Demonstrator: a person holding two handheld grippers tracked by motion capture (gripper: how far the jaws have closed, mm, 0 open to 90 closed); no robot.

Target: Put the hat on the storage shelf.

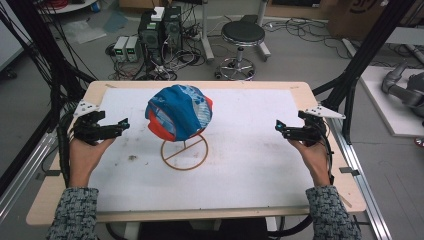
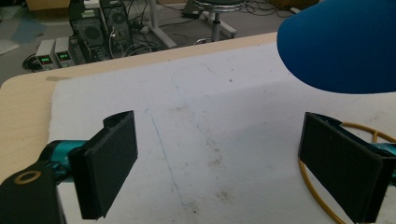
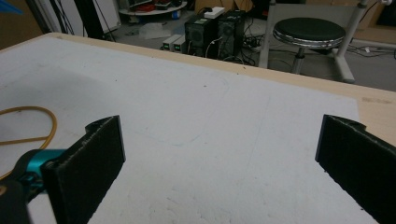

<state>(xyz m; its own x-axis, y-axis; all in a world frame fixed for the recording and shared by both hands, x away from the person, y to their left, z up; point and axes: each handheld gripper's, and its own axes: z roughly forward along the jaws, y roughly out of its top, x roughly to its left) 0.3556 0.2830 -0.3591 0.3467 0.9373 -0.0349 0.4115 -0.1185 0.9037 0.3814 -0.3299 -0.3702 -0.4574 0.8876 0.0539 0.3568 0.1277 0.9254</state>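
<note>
Basically the cap (image 1: 179, 112) sits on a wire stand (image 1: 184, 152) at the middle of the table (image 1: 300, 90), on the white mat (image 1: 250, 150), brim end toward the person's left and slightly down. It is blue with orange-red panels and a pale patterned patch on top.

Both grippers rest out at the mat's side edges, well apart from the cap. The left gripper (image 1: 122, 125) points inward from the left; the right gripper (image 1: 279, 126) points inward from the right. The cap lies between them, a bit farther from the person than the line joining the tips, and raised off the mat by the stand.

The left gripper is nearer, judging by the high view. In the left gripper view the blue brim (image 2: 343, 44) hangs at upper right, above and ahead of that side's jaw, with the stand's yellow ring (image 2: 327, 205) just beside that jaw. In the right gripper view just an arc of the ring (image 3: 32, 126) shows at far left, so the cap lies well off to that side.

Jaws on both grippers stand wide apart, nothing between them.

Likely next: the left closes in rightward and up to take the brim; the right has farther to travel.
</note>
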